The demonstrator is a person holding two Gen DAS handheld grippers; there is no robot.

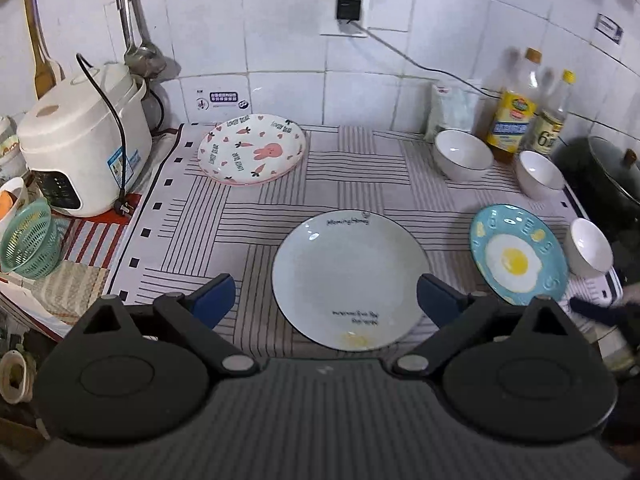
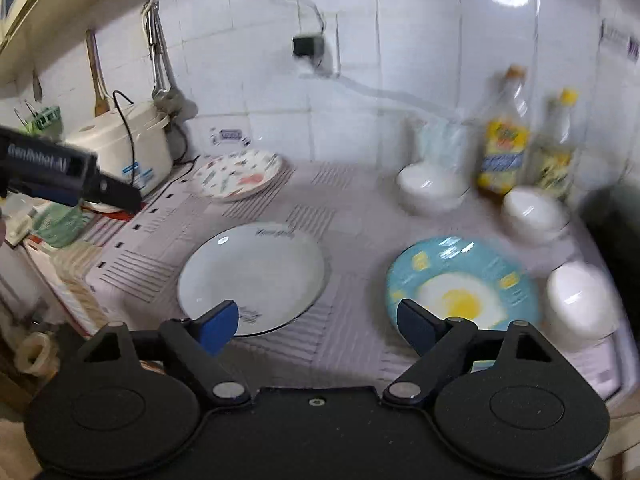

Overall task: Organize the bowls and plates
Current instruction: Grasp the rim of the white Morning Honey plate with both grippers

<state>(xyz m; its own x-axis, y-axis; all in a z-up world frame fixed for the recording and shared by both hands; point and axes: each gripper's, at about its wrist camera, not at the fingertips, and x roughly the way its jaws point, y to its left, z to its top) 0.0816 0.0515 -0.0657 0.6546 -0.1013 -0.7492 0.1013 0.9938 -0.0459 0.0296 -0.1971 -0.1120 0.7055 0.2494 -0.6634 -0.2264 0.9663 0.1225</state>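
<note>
A pale plate with black writing (image 1: pixel 350 278) (image 2: pixel 252 276) lies in the middle of the striped cloth. A blue fried-egg plate (image 1: pixel 518 254) (image 2: pixel 460 280) lies to its right. A rabbit-print plate (image 1: pixel 252 148) (image 2: pixel 238 174) lies at the back left. Three white bowls stand on the right: one at the back (image 1: pixel 462 154) (image 2: pixel 430 188), one further right (image 1: pixel 538 172) (image 2: pixel 534 210), one nearest (image 1: pixel 590 246) (image 2: pixel 580 300). My left gripper (image 1: pixel 324 300) is open and empty above the pale plate. My right gripper (image 2: pixel 318 324) is open and empty between the pale and egg plates. The right wrist view is blurred.
A white rice cooker (image 1: pixel 76 140) and a green basket (image 1: pixel 28 240) stand at the left. Two oil bottles (image 1: pixel 516 108) stand at the back right by the tiled wall. A dark pot (image 1: pixel 608 176) sits at the far right. Utensils (image 1: pixel 132 20) hang on the wall.
</note>
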